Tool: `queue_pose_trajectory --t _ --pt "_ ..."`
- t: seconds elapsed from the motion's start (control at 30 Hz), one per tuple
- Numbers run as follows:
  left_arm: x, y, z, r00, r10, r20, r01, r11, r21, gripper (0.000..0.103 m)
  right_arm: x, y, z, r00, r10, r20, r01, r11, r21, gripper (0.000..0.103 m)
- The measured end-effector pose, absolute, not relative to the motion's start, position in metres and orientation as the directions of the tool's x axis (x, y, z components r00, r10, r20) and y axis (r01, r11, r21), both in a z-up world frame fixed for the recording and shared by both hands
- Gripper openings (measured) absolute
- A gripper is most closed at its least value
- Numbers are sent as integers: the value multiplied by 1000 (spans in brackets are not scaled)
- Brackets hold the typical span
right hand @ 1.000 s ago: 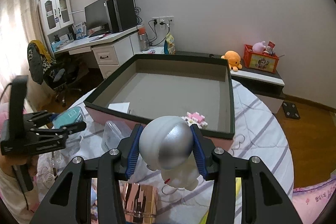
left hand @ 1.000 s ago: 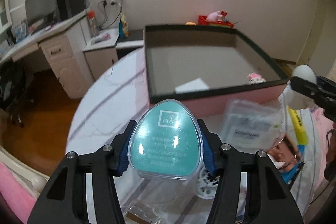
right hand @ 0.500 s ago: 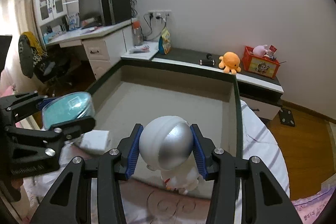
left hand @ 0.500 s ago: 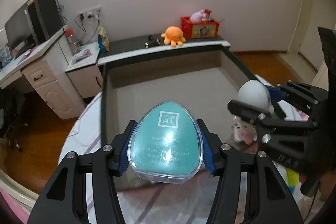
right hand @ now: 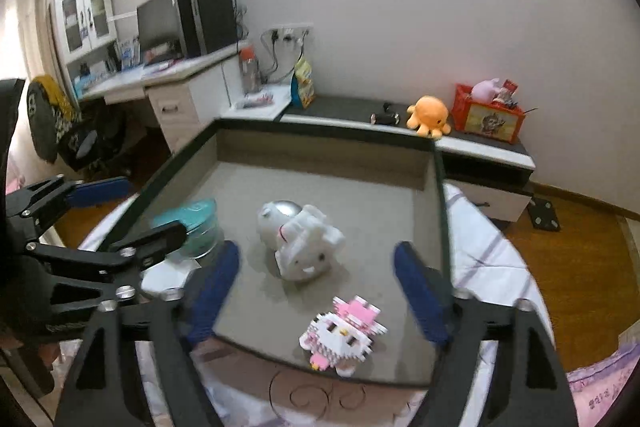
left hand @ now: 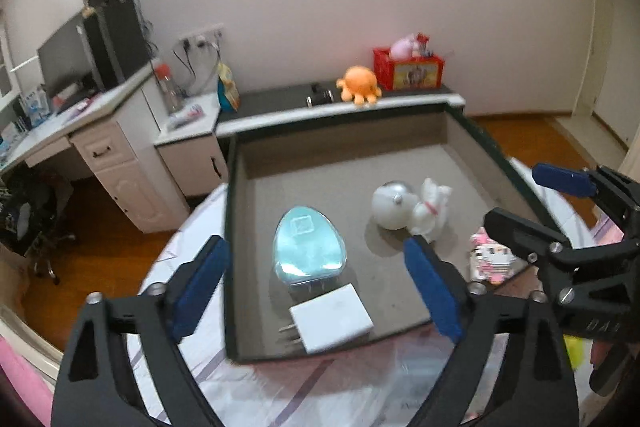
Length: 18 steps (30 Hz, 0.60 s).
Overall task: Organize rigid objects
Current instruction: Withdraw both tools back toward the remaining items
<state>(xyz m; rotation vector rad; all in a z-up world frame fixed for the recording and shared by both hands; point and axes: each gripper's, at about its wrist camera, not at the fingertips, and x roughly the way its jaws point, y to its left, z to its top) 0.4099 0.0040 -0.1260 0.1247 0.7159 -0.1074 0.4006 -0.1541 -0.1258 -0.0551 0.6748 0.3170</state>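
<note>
A shallow box with a dark green rim (left hand: 229, 227) (right hand: 440, 207) and a grey floor stands on the table. In it lie a teal egg-shaped case (left hand: 308, 247) (right hand: 192, 227), a white plug block (left hand: 332, 317), a white astronaut figure (left hand: 404, 207) (right hand: 296, 239) on its side, and a pink-and-white block cat (left hand: 492, 259) (right hand: 344, 335). My left gripper (left hand: 316, 283) (right hand: 128, 215) hangs above the case with its jaws opening and nothing pressed between them. My right gripper (right hand: 316, 291) (left hand: 536, 205) hovers over the astronaut and cat, its jaws also opening and free of both.
The table wears a white cloth with purple stripes (right hand: 488, 247). Behind the box a low cabinet (left hand: 280, 99) carries an orange octopus plush (left hand: 358, 85) and a red crate (left hand: 408, 67). A white desk (left hand: 100, 147) and an office chair (right hand: 64, 131) stand at left, over wood floor.
Both grippers moved forward over the box, then opened. The teal case dropped out of the left one and the astronaut out of the right one; both now lie on the box floor.
</note>
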Motion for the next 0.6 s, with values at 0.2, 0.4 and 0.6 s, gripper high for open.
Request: queue_pose_trajectory --t 0.2,0.4,0.6 --pt "343 10 -89 839 -19 -544 99 988 118 103 349 -160 -95 798 256 -546 -285 958 33 84" --pt "273 9 -70 898 5 -441 59 989 132 103 283 -168 -72 860 245 -448 -271 963 8 85" --pt "208 11 -68 930 1 -367 42 993 109 103 217 -174 -59 925 197 -324 -216 976 -23 101"
